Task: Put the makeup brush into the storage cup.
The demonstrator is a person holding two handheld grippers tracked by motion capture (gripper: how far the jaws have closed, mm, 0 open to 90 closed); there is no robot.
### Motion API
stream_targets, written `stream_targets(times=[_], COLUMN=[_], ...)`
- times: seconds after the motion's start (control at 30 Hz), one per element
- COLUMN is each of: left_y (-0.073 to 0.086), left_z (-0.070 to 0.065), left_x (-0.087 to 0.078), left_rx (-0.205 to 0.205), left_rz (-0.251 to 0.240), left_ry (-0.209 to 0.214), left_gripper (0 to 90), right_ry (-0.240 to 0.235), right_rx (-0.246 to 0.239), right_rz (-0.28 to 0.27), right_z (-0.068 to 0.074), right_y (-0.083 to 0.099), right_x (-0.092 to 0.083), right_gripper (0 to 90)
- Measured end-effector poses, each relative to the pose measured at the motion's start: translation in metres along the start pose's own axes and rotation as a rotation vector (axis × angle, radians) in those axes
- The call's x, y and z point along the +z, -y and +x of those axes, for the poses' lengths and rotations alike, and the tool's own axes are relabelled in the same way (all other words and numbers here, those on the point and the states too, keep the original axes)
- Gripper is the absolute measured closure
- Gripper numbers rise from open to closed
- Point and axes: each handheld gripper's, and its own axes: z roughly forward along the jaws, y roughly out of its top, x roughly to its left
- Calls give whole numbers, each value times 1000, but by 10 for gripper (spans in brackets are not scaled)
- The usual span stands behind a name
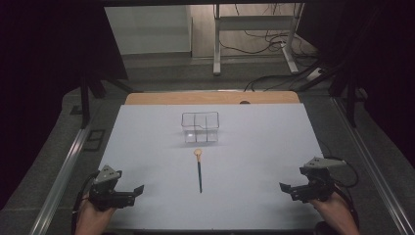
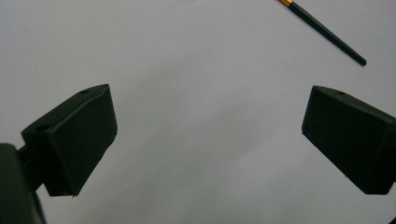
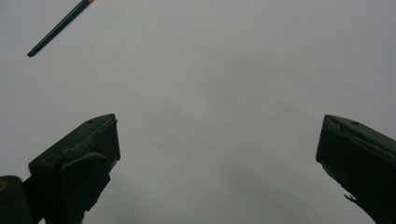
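Observation:
A brush [image 1: 199,169] with a dark handle and a pale round head lies lengthwise at the middle of the white table [image 1: 147,147], head pointing away from me. Just beyond it stands a clear plastic box [image 1: 200,127] with compartments. My left gripper [image 1: 138,189] rests at the near left corner, jaws wide apart over bare table. At the near right, my right gripper [image 1: 284,186] is open too, with nothing between its jaws. The brush handle [image 2: 327,33] crosses the top right of the left gripper view, and the handle tip [image 3: 56,30] sits top left in the right gripper view.
The table's wooden far edge [image 1: 210,98] borders a grey floor with a metal stand [image 1: 254,29] and loose cables [image 1: 274,44]. Metal rails [image 1: 63,171] run along both sides of the table.

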Motion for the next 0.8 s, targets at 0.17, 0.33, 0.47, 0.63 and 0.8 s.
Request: stream_targets(times=[0.17, 0.33, 0.47, 0.63, 0.8], left_y=[-1, -2, -2, -2, -4], left_z=[2, 2, 3, 3, 2], left_x=[-1, 0, 0, 1, 2], left_rx=[-31, -27, -38, -50, -42], left_rz=[-15, -12, 0, 15, 33], left_ry=[4, 1, 7, 26, 23], left_gripper=[38, 37, 36, 42, 47], right_ry=[10, 12, -2, -3, -2], right_rx=[-38, -41, -44, -53, -50], right_rz=[26, 25, 46, 47, 50], right_z=[3, 2, 3, 3, 3], right_y=[0, 0, 1, 0, 0], right_x=[4, 4, 7, 7, 7], right_gripper=[0, 0, 0, 0, 0])
